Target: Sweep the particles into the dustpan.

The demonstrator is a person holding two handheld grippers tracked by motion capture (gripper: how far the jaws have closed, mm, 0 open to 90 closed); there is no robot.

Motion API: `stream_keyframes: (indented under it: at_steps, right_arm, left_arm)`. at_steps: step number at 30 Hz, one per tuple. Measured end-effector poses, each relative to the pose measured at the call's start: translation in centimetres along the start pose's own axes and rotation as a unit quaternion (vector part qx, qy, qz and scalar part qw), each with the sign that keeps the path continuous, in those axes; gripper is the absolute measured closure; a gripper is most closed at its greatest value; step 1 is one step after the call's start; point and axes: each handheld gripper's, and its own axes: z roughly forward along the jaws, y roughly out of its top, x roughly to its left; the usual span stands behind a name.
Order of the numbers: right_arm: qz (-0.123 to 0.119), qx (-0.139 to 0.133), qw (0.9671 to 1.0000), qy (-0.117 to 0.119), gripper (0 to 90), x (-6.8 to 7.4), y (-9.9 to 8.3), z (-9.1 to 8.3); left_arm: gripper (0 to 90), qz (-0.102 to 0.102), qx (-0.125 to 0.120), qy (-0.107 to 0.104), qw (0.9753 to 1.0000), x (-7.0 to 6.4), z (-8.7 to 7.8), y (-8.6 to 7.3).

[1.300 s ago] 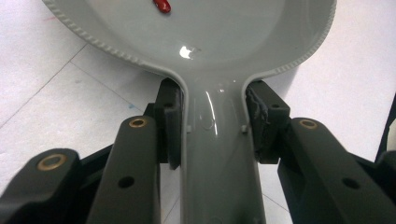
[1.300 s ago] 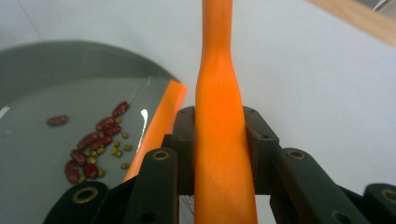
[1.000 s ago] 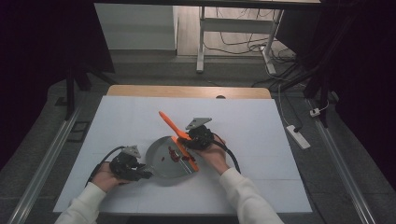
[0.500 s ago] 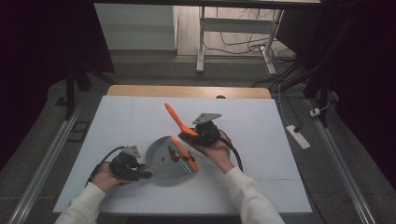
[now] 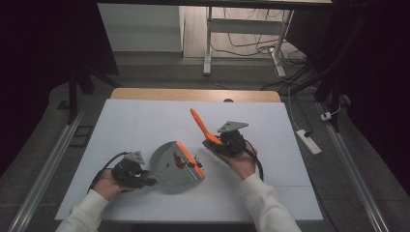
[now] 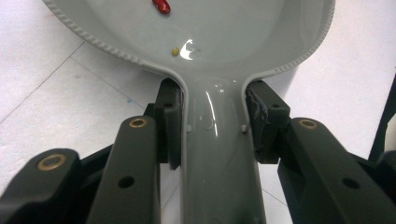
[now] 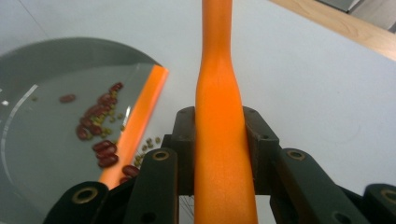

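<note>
In the high view, a grey dustpan (image 5: 174, 163) was seen lying near the table's (image 5: 145, 121) front edge, beans (image 5: 181, 160) scattered by its orange lip.

In the left gripper view, the left gripper (image 6: 212, 126) was clamped on the dustpan's handle.

In the right gripper view, the right gripper (image 7: 219, 140) was closed on the orange brush (image 7: 219, 93) handle.

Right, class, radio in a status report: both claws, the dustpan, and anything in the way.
Left claw shut on grey plastic dustpan handle. Right claw shut on orange brush handle. Red beans in pan, a few beyond the orange lip.
</note>
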Motion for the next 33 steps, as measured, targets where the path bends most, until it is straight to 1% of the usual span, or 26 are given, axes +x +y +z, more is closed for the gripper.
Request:
stream_keyframes:
  at_steps: [2,5,8,9,15,17,19,20,21,23,24,25,26,28,29,31,33]
  right_arm:
    - [0.004,0.004,1.0000,-0.002,69.9,0.0,-0.2,0.5]
    - [0.003,0.016,0.9999,-0.003,69.8,0.3,-0.5,1.4]
    - [-0.005,0.028,0.9996,0.003,69.8,0.8,-0.7,2.2]
    - [-0.009,0.026,0.9996,0.006,69.8,1.0,-0.7,2.3]
    - [-0.023,0.030,0.9990,0.022,69.8,2.2,-0.5,2.6]
    - [-0.022,0.028,0.9990,0.027,69.8,2.6,-0.4,2.7]
    - [-0.028,0.029,0.9988,0.029,69.8,3.1,-0.4,2.8]
    - [-0.030,0.028,0.9987,0.030,69.8,3.4,-0.3,2.8]
    - [-0.029,0.027,0.9985,0.039,69.8,3.7,-0.3,2.9]
    - [-0.011,0.021,0.9972,0.071,69.8,4.2,-0.2,3.0]
    - [-0.012,0.021,0.9970,0.074,69.8,4.5,-0.1,3.1]
    - [-0.019,0.020,0.9971,0.071,69.8,4.9,0.0,3.1]
    - [-0.021,0.016,0.9968,0.076,69.8,5.2,0.2,3.0]
    - [-0.007,0.001,0.9938,0.111,69.9,5.4,0.5,2.7]
    - [-0.003,-0.004,0.9931,0.117,69.8,5.6,0.7,2.4]
    - [-0.018,-0.015,0.9941,0.106,69.8,5.9,1.2,1.9]
    - [-0.020,-0.027,0.9950,0.094,69.8,5.6,1.4,1.3]
  left_arm:
    - [61.5,0.001,0.001,0.000,1.0000,-0.1,0.0,0.0]
    - [61.4,-0.001,0.002,-0.002,1.0000,-0.1,-0.1,-0.1]
    - [61.5,-0.006,0.004,-0.003,1.0000,-0.1,-0.2,-0.1]
    - [61.4,-0.006,0.004,-0.003,1.0000,-0.2,-0.2,-0.1]
    - [61.4,-0.007,0.005,-0.003,1.0000,-0.2,-0.1,-0.1]
    - [61.4,-0.008,0.004,-0.004,1.0000,-0.2,-0.1,-0.1]
    - [61.4,-0.008,0.004,-0.003,1.0000,-0.2,-0.1,-0.1]
    - [61.4,-0.008,0.004,-0.003,1.0000,-0.2,-0.1,-0.1]
    - [61.4,-0.008,0.004,-0.003,1.0000,-0.2,-0.1,-0.1]
    - [61.4,-0.009,0.004,-0.003,1.0000,-0.2,-0.1,-0.1]
    - [61.4,-0.009,0.004,-0.003,0.9999,-0.2,-0.1,-0.1]
    - [61.4,-0.009,0.004,-0.003,0.9999,-0.2,-0.1,-0.2]
    - [61.4,-0.009,0.004,-0.003,0.9999,-0.2,-0.1,-0.2]
    - [61.4,-0.008,0.004,-0.003,1.0000,-0.2,0.0,-0.2]
    - [61.5,-0.008,0.004,-0.002,1.0000,-0.2,0.0,-0.2]
    - [61.5,-0.008,0.004,-0.004,1.0000,-0.2,0.0,-0.2]
    - [61.4,-0.008,0.004,-0.003,1.0000,-0.2,0.0,-0.2]
